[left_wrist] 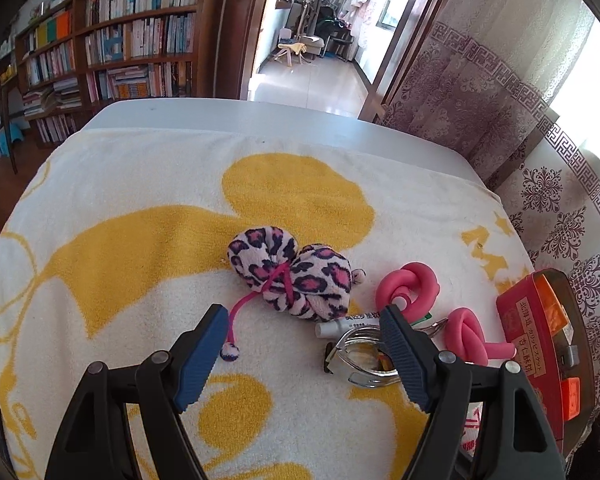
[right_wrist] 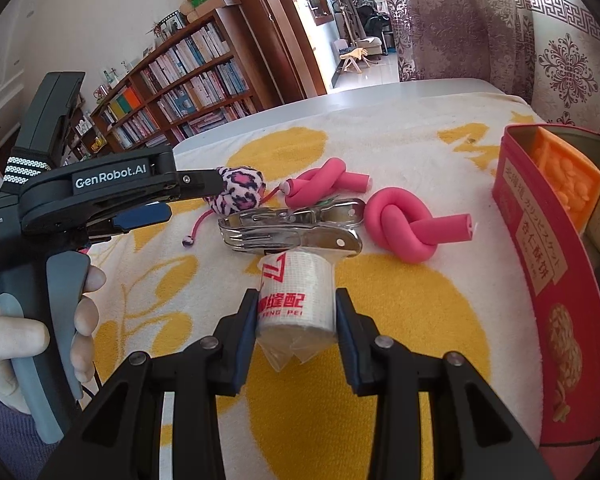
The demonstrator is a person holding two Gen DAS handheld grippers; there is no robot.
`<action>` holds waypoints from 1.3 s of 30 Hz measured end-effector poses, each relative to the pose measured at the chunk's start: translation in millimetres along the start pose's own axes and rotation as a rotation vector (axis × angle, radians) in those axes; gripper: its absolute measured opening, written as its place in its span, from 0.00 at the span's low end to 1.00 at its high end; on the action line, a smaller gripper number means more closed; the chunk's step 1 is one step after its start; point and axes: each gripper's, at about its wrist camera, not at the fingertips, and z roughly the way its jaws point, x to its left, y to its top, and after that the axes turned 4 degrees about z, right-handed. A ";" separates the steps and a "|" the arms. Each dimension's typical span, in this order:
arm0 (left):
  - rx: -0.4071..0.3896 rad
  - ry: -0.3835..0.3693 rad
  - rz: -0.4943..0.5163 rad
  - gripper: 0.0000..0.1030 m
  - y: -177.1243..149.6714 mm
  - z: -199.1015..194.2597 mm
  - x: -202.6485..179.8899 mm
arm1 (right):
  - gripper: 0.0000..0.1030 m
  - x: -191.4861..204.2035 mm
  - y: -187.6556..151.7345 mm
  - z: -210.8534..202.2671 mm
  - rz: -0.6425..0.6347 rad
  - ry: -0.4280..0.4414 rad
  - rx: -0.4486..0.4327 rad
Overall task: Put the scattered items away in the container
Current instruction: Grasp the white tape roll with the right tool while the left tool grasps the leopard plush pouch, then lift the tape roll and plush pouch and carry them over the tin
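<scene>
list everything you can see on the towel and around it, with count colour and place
towel: one, white and yellow, over the table
plush bow: one, pink leopard print, mid towel
foam curlers: two, pink, knotted, right of the bow
metal punch: one, silver, between the curlers
small tube: one, white, beside the punch
tape roll: one, white with red print, in the right gripper
tin: one, red, right edge, orange tray inside
bookshelf: one, brown, behind
left gripper: open, empty
right gripper: shut on the tape roll
hand: one, holding the left gripper
</scene>
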 end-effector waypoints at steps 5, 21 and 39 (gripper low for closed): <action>0.037 -0.013 -0.029 0.81 12.4 24.9 4.3 | 0.39 -2.7 0.2 -1.5 0.009 -0.002 -0.005; 0.083 0.066 0.002 0.79 26.5 66.6 -4.0 | 0.39 -0.3 -3.2 -0.5 -0.008 -0.007 0.003; -0.072 0.089 0.020 0.63 7.8 -9.5 -8.6 | 0.39 2.3 -3.9 -3.7 -0.021 -0.021 -0.016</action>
